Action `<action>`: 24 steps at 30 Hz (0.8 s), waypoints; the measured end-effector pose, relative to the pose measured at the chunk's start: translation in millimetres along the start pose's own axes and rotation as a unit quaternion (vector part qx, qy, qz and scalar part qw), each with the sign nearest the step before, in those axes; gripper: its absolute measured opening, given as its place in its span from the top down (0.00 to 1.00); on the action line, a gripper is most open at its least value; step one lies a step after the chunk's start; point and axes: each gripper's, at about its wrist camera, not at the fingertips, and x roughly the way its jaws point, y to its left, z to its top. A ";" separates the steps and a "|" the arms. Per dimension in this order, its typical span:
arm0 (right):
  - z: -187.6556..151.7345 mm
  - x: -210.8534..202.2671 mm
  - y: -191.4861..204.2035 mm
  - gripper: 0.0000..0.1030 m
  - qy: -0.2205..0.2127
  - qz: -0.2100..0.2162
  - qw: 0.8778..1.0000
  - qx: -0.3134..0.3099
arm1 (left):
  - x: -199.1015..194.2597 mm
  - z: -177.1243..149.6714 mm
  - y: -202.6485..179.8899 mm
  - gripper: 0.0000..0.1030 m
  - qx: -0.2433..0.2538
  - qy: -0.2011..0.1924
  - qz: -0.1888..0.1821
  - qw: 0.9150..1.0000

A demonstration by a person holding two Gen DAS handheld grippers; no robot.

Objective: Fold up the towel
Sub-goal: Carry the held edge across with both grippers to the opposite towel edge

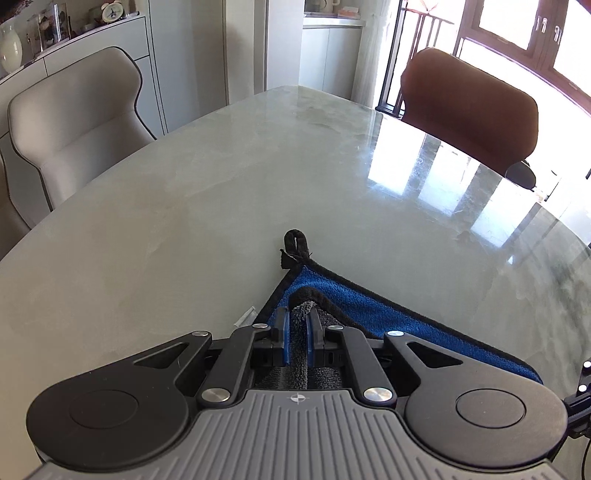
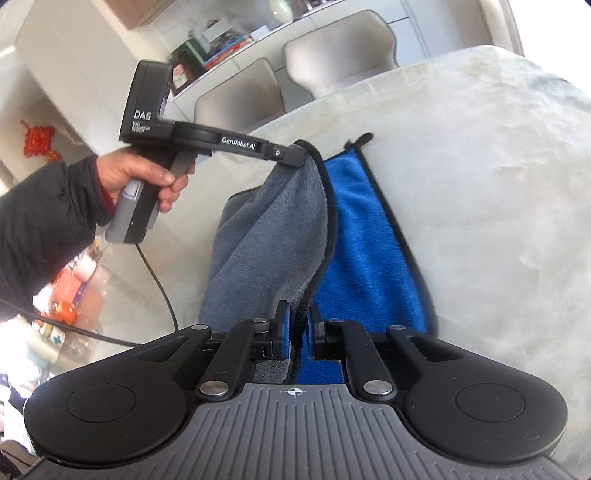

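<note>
Towel (image 2: 369, 236) on table (image 1: 221, 192) – near half lifted over far half, chairs (image 1: 74, 122) behind table.

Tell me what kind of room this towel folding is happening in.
Most likely a home dining room: a marble-look table with upholstered chairs around it, a sideboard holding a vase and clock, and big windows.
</note>
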 end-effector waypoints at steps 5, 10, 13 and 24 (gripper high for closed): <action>0.4 -3.3 -2.0 0.93 -0.005 0.011 1.000 0.006 | 4.4 4.8 -2.8 0.93 -0.001 -0.008 -0.008 1.000; -4.3 -1.5 -3.3 0.94 0.002 -0.002 1.000 0.006 | 6.7 6.9 -2.3 0.93 -0.002 -0.010 -0.010 1.000; -7.2 -8.7 -4.6 0.95 -0.005 -0.020 1.000 0.008 | 7.1 7.4 -1.7 0.93 -0.005 -0.014 -0.012 1.000; -18.8 -18.6 -20.0 0.95 -0.005 -0.042 0.997 0.060 | 24.5 9.6 -8.2 0.92 0.003 -0.010 -0.013 1.000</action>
